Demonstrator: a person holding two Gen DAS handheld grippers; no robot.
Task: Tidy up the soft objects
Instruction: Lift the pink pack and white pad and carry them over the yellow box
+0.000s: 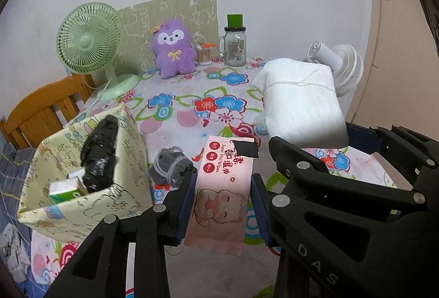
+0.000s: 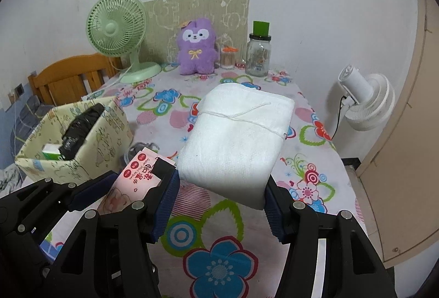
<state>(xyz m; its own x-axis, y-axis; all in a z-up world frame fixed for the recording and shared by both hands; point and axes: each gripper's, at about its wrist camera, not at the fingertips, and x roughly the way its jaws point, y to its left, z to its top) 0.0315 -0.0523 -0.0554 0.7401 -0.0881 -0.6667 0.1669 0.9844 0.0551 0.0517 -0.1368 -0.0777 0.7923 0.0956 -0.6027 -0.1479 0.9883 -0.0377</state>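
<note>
Your left claw (image 1: 223, 204) is clamped on the pink wipes pack (image 1: 219, 196), your right claw (image 2: 219, 202) on the folded white towel (image 2: 236, 139), both clear of the bench (image 2: 219, 243). The paper box (image 1: 82, 177) at near left looks crowded; forcing either in could tip it.

A home bedroom; a floral sheet (image 2: 219, 251), wooden headboard (image 2: 71, 73), plush toy (image 2: 196, 51), desk fan (image 2: 118, 26).
</note>
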